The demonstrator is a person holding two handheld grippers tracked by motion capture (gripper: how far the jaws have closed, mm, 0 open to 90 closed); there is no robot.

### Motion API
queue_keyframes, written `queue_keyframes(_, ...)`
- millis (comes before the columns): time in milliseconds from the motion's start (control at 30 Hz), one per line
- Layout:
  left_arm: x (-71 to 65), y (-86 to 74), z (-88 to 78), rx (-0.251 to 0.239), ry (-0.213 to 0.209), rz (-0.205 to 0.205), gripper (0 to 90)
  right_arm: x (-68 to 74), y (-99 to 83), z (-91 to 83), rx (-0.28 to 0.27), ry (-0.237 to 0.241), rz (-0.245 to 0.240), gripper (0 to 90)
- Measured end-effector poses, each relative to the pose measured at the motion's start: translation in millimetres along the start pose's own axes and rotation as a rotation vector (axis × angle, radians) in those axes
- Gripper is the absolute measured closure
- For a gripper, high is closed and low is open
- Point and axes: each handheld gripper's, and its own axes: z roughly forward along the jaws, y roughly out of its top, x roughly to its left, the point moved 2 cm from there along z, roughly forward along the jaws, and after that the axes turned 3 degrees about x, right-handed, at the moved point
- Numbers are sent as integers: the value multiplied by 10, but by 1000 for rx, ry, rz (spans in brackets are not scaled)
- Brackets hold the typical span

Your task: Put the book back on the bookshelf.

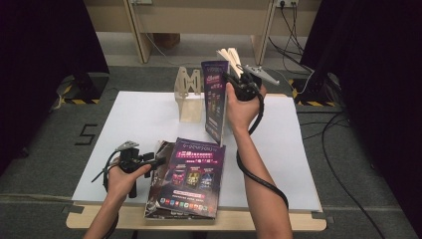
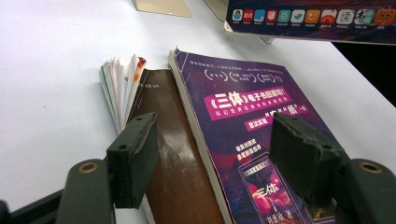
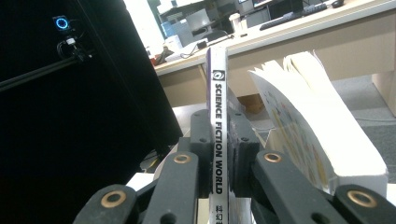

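Note:
My right gripper (image 1: 238, 82) holds a purple magazine (image 1: 216, 99) upright above the back of the white board (image 1: 134, 124). In the right gripper view the jaws (image 3: 218, 140) are shut on its white spine (image 3: 218, 93), which reads "SCIENCE FICTION WORLD", and loose pages (image 3: 308, 130) fan out to the right. A stack of magazines (image 1: 186, 177) lies at the board's front edge, with a purple one (image 2: 252, 121) on top and a brown one (image 2: 173, 154) under it. My left gripper (image 1: 157, 160) stands open at the stack's left edge, its jaws (image 2: 210, 158) straddling the top cover without pressing it.
A wooden book stand (image 1: 189, 97) stands at the back of the board, just left of the held magazine. Wooden table legs (image 1: 137, 35) and cables (image 1: 298, 45) lie beyond it. Dark curtains (image 1: 45, 59) close both sides. The held magazine's lower edge (image 2: 310, 18) hangs over the stack.

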Motion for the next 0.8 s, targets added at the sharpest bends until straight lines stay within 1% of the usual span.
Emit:
queue_keyframes(67,2,-1,3,1,-2,-1,318,5,5,18,-1,-5,-4,834)
queue_keyframes(100,3,-1,3,1,-1,-1,319,3,9,30,-4,-9,-16,834)
queue_keyframes(333,5,-10,14,2,1,-6,318,0,39,93,-17,-16,-21,834)
queue_keyframes(533,11,-13,16,2,-2,-6,319,21,51,153,-26,-24,-34,834)
queue_keyframes(733,17,-18,19,4,-1,-9,319,29,48,224,-20,-29,-38,834)
queue_keyframes(800,22,-18,17,4,0,-9,319,35,51,246,-24,-30,-46,834)
